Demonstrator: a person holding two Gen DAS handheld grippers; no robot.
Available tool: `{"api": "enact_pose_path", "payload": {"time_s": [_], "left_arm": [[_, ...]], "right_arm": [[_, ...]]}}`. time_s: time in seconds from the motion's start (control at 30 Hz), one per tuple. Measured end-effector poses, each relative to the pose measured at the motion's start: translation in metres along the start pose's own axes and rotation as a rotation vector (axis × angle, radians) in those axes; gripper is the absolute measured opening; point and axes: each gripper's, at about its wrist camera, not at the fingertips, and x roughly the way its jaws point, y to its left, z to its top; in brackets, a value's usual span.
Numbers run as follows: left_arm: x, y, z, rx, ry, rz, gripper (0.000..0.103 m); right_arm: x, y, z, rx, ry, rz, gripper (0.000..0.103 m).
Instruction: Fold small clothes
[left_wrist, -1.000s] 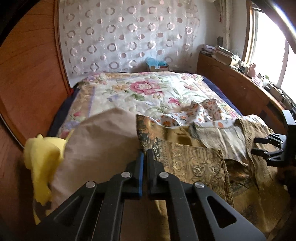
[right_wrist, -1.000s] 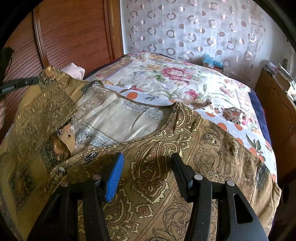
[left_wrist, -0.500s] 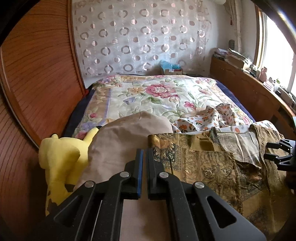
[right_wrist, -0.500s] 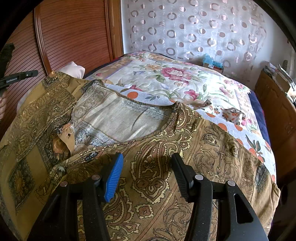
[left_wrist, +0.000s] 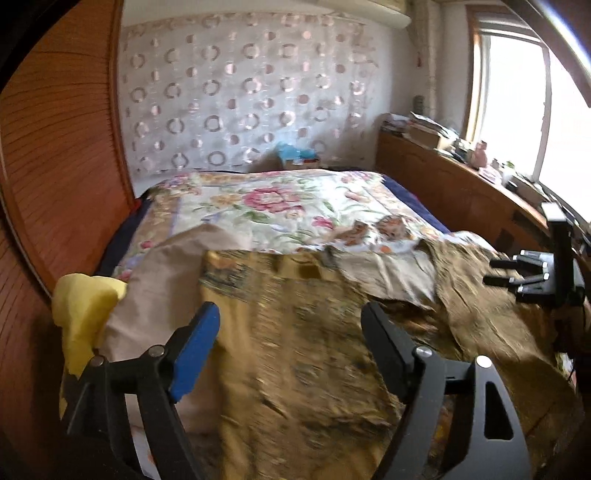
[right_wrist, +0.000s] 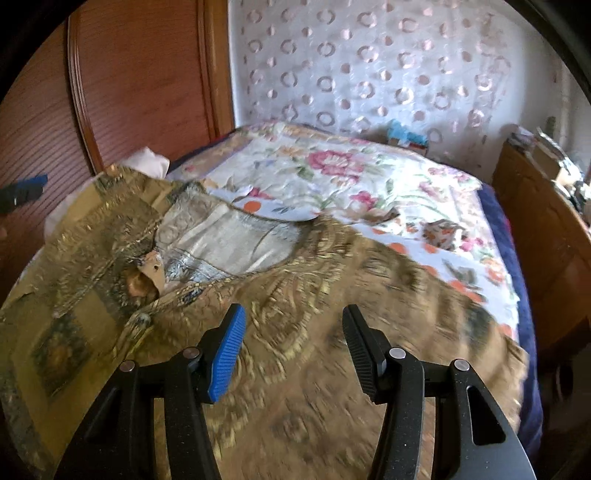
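**— What's around you?**

Behind your bed (left_wrist: 258, 206) hangs a sheer curtain (left_wrist: 240, 99) with ring patterns, and a wooden panel wall (left_wrist: 59, 155) runs along one side. On the other side a wooden ledge (left_wrist: 454, 184) under the window carries a clutter of items too small and bright-washed to name. A floral quilt (right_wrist: 332, 173) covers the bed.

**— Any containers?**

Only one candidate: a small box (left_wrist: 299, 160) at the far end of the bed, with something blue sitting on top of it. You cannot make out what it holds.

**— Where is the garment?**

Your gold-brown patterned top (right_wrist: 295, 295) lies spread across the near end of the bed. Its pale inner lining shows at the neckline, and one part rests over a beige pillow (left_wrist: 162, 280). A yellow plush (left_wrist: 81, 310) peeks out beside that pillow, half hidden by it. Further off, a small orange-printed cloth (left_wrist: 384, 227) lies crumpled on the quilt.

**— And your grippers?**

Your left gripper (left_wrist: 291, 339) is spread wide above the top, gripping nothing. Your right gripper (right_wrist: 293, 347) is likewise spread apart over the fabric, with nothing between its fingers. From the left camera, you see the right one only as dark prongs at the frame's edge.

**— What is hard to read?**

The near fabric is smeared with blur in both views, so its pattern and folds there are unclear. Its lower hem is cut off by the frame.
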Motion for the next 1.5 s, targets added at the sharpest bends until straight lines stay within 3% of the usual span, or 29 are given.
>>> {"api": "enact_pose_path", "payload": {"time_s": [0.1, 0.43, 0.77, 1.13, 1.5], "left_arm": [[-0.006, -0.019, -0.009, 0.016, -0.002, -0.019, 0.08], [-0.023, -0.065, -0.04, 0.036, 0.007, -0.091, 0.08], [-0.04, -0.092, -0.064, 0.063, 0.014, -0.099, 0.079], [-0.04, -0.11, -0.086, 0.074, 0.051, -0.116, 0.08], [-0.042, -0.117, -0.093, 0.062, 0.058, -0.129, 0.08]], "right_arm": [[-0.025, -0.008, -0.017, 0.023, -0.009, -0.035, 0.062], [-0.098, -0.041, -0.081, 0.12, -0.025, -0.146, 0.062], [-0.141, -0.07, -0.13, 0.218, 0.006, -0.253, 0.062], [-0.154, -0.096, -0.157, 0.365, 0.043, -0.193, 0.062], [-0.142, -0.109, -0.159, 0.415, 0.058, -0.129, 0.062]]}}
